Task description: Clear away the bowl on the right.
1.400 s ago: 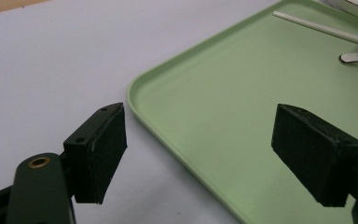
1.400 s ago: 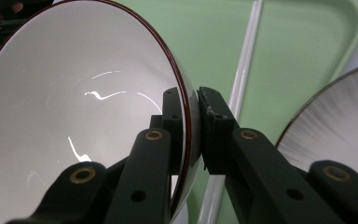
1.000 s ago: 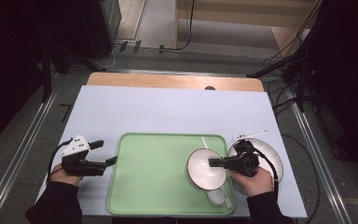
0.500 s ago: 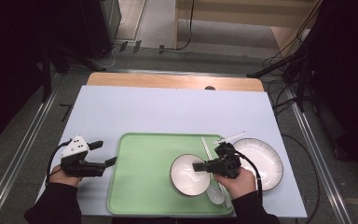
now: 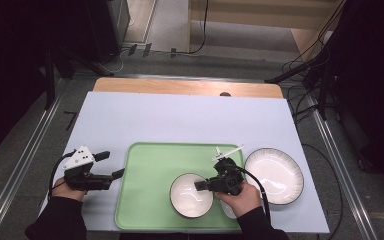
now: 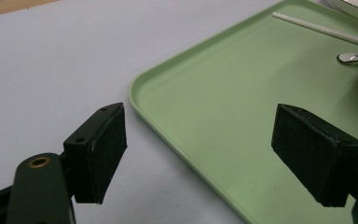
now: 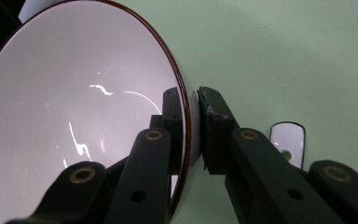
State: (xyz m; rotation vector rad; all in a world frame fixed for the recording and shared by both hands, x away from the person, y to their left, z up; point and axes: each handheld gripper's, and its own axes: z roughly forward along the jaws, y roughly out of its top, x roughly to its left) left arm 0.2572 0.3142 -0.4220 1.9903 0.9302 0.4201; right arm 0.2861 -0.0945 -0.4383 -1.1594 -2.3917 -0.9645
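While over tray: right gripper (image 5: 203, 184) clamped on bowl (image 5: 190, 195) rim, carrying it above the green tray (image 5: 145, 200).
Left gripper (image 5: 111, 165): jaws apart, idle near tray's left edge.

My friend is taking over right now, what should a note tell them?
Right hand-held gripper: shut on the rim of the round white bowl with a dark rim, holding it over the green plastic tray.
Left hand-held gripper: open, holding nothing, beside the tray's left edge.
The large white ribbed plate sits on the table right of the tray; a white stick lies at the tray's far right corner.
Done: bowl gripped.
Left: probably set the bowl down on the tray, then let go.
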